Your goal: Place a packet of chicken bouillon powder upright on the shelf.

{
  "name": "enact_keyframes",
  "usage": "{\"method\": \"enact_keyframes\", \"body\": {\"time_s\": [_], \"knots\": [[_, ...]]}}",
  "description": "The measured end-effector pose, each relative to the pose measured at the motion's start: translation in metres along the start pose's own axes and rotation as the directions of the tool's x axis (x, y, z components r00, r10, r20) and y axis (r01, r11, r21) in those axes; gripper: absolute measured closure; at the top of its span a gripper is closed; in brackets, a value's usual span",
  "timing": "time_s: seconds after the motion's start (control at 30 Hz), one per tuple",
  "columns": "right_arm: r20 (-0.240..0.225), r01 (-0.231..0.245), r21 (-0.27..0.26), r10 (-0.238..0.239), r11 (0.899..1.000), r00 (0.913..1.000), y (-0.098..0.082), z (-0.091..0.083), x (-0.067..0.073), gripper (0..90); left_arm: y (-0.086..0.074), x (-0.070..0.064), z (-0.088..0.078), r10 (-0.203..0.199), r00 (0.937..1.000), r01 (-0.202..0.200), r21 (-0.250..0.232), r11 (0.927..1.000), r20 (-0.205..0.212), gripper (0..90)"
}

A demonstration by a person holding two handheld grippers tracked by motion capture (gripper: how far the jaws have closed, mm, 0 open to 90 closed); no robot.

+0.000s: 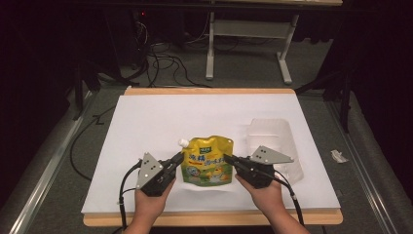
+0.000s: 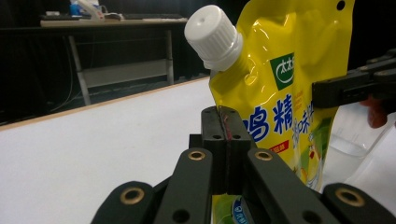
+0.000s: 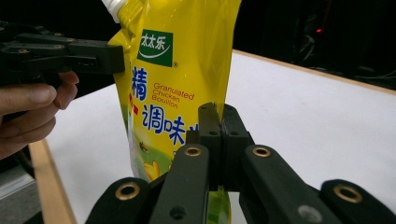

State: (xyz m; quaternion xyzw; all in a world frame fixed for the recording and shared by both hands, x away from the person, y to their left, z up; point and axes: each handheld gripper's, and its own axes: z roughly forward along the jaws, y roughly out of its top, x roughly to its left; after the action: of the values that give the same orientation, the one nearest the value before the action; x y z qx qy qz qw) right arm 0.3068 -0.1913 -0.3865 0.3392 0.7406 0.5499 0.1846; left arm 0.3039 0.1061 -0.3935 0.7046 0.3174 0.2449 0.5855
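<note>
The pouch hangs between the two tongs, lifted off the table. The left tongs are clamped on its edge below the cap, and the right tongs on the opposite edge. It looks soft, glossy and probably slippery, its grainy fill likely to sag, so the stiffer side seams seem the best hold.
</note>
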Motion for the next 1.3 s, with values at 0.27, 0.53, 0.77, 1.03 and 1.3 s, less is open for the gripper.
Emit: {"method": "enact_keyframes", "body": {"time_s": [0.27, 0.53, 0.77, 1.03, 1.3], "knots": [[0.062, 0.005, -0.02, -0.004, 1.0, 0.9981, -0.007, -0.013, -0.019, 90.0, -0.001, -0.006, 0.027, 0.027, 0.9991, -0.028, 0.01, 0.9996, 0.033, 90.0], [0.062, 0.022, 0.007, -0.022, 1.0, 0.9978, -0.017, -0.011, -0.015, 90.0, -0.009, -0.004, 0.027, 0.014, 0.9993, -0.015, 0.032, 0.9994, 0.035, 90.0], [0.06, 0.024, 0.03, -0.025, 0.999, 0.9979, -0.024, -0.012, -0.016, 90.0, -0.013, -0.008, 0.027, 0.017, 0.9987, -0.019, 0.052, 0.9985, 0.048, 90.0], [0.011, 0.018, 0.022, -0.018, 1.0, 0.9998, -0.03, -0.018, -0.016, 83.7, -0.013, -0.011, 0.021, 0.011, 0.9982, -0.015, 0.053, 0.9985, 0.059, 88.2], [-0.121, 0.015, 0.027, -0.012, 1.0, 0.9926, -0.031, -0.016, -0.016, 71.1, -0.014, -0.009, 0.018, -0.028, 0.9974, 0.023, 0.072, 0.9971, 0.067, 82.3]]}}
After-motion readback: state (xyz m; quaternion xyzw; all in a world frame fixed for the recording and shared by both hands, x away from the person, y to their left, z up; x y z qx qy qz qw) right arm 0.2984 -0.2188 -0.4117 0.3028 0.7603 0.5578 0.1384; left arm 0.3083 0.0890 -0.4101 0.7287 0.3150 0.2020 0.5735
